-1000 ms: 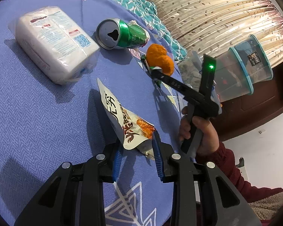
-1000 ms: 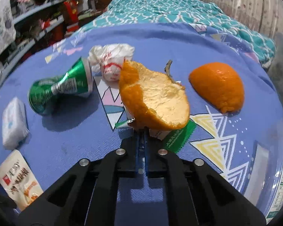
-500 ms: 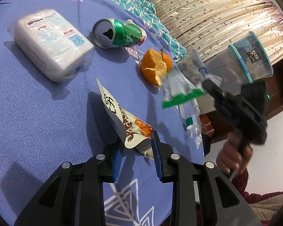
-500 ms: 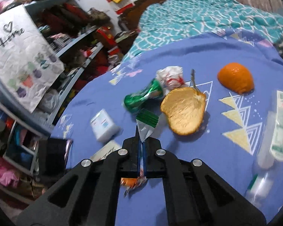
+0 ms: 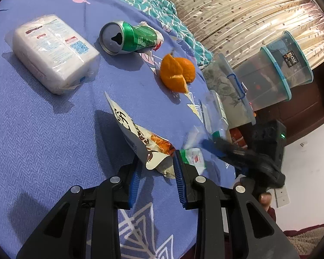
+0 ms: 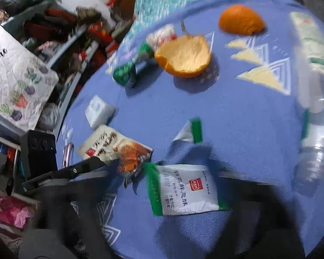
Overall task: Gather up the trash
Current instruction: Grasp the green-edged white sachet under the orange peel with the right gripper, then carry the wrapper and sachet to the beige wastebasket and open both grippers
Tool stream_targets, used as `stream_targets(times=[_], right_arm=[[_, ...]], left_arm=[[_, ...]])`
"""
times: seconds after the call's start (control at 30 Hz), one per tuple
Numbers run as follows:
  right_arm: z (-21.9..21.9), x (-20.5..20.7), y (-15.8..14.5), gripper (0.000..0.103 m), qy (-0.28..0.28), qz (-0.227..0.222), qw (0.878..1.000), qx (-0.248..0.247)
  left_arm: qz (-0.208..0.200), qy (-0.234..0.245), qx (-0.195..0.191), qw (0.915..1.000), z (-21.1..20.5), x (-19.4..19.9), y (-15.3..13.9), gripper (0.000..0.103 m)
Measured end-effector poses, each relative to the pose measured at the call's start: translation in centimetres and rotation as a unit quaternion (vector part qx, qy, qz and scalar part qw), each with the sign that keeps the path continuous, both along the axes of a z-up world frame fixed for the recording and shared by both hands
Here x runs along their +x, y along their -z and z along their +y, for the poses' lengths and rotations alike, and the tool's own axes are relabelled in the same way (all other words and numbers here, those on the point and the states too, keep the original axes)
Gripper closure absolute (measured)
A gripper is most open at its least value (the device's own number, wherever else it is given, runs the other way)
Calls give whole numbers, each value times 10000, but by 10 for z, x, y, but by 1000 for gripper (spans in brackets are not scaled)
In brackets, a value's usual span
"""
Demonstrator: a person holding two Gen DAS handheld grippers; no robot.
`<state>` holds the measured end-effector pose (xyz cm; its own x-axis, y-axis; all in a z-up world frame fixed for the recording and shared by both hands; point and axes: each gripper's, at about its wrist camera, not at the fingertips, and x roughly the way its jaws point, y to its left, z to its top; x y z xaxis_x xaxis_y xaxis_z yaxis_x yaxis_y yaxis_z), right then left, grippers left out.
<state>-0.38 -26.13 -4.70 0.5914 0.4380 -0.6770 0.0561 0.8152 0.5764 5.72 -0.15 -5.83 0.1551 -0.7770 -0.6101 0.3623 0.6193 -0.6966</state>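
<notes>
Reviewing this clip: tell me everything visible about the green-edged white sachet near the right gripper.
The green-edged white sachet is a small flat packet of glossy film, white with green borders, dark printed characters and a red square logo. One end looks torn open, with a loose green-trimmed piece lying apart. It lies flat on the blue tablecloth, beside the snack bag. The right gripper's jaws have just been opening and nothing grips it.

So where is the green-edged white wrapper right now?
The wrapper lies flat on the blue cloth at the bottom centre of the right wrist view, just right of the snack bag; in the left wrist view it sits beside the left gripper.
</notes>
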Motion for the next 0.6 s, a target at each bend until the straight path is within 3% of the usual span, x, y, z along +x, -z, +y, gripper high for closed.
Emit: stream_targets(times=[0.1, 0.13, 0.27, 0.33, 0.4, 0.47, 0.5, 0.53, 0.6], right_arm=[[5, -9, -10, 12, -158, -242, 9989, -367], [8, -13, -12, 12, -176, -263, 9979, -565], [23, -24, -3, 5, -273, -174, 9887, -1465], [32, -28, 8, 5, -304, -45, 9832, -1800], [41, -31, 20, 3, -426, 32, 9732, -2259], [58, -35, 30, 5, -602, -49, 9590, -2769], [59, -39, 30, 7, -599, -173, 9580, -2799], [62, -40, 30, 12, -605, -202, 9584, -2781], [65, -42, 25, 42, -735, -339, 9571, -2781]], left_arm=[[15, -55, 49, 10000, -2, 4, 0, 73], [47, -93, 61, 9999, -2, 6, 1, 65], [47, -222, 62, 9997, 1, 11, 1, 52], [62, -259, 67, 9996, 0, 14, 2, 51], [71, -250, 60, 9996, -2, 16, 4, 54], [60, -131, 54, 9999, -7, 16, 5, 82], [68, -66, 34, 9999, -10, 15, 6, 90], [37, -21, 66, 10000, -12, 13, 5, 98], [-36, 23, 60, 10000, -15, 9, 3, 99]])
